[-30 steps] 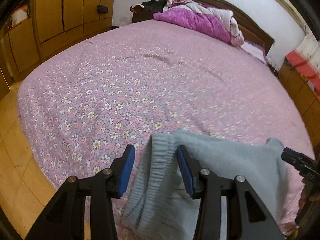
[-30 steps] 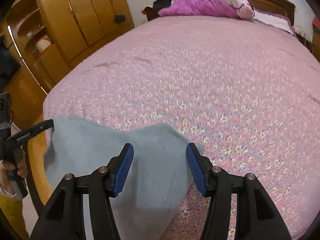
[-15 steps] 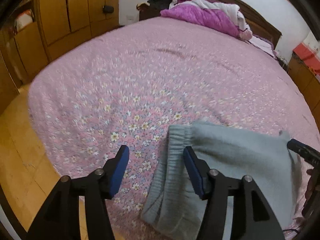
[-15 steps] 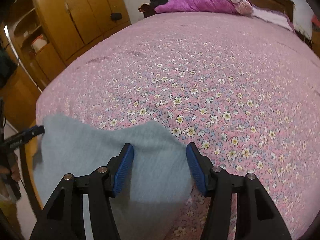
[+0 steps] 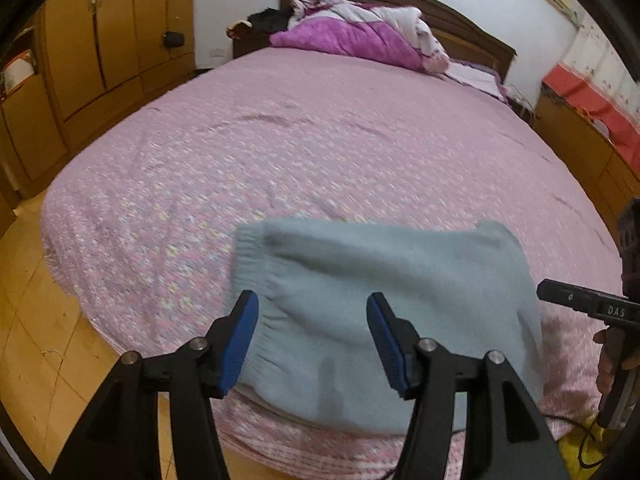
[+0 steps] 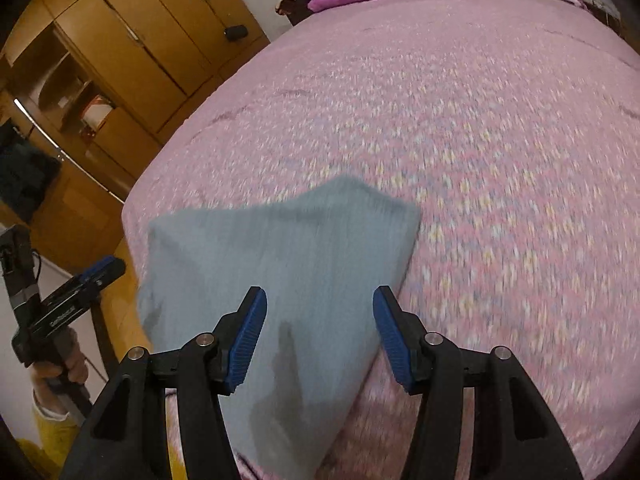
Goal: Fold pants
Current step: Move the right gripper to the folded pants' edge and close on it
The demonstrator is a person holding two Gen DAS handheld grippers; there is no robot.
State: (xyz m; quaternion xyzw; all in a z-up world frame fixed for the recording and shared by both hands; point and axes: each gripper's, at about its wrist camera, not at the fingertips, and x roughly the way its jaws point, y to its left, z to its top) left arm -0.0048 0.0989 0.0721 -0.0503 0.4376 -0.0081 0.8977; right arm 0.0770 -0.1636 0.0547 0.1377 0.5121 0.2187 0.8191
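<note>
While both grippers pull back, pants (image 5: 380,308) lie folded near bed (image 5: 320,152) edge. L gripper (image 5: 312,332) & R gripper (image 6: 318,330): fingers apart, holding nothing; fold prob. done.

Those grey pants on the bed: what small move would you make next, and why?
Probably lower both open grippers, left and right, onto the near edge of the pants and pinch it. The pants lie folded at the edge of the bed, neither gripper holds them, and each already hovers over the cloth.

Black left claw (image 5: 312,336) and right claw (image 6: 319,332), blue ribbed pads (image 6: 249,338), silver screws, white lettering, yellow sleeve
</note>
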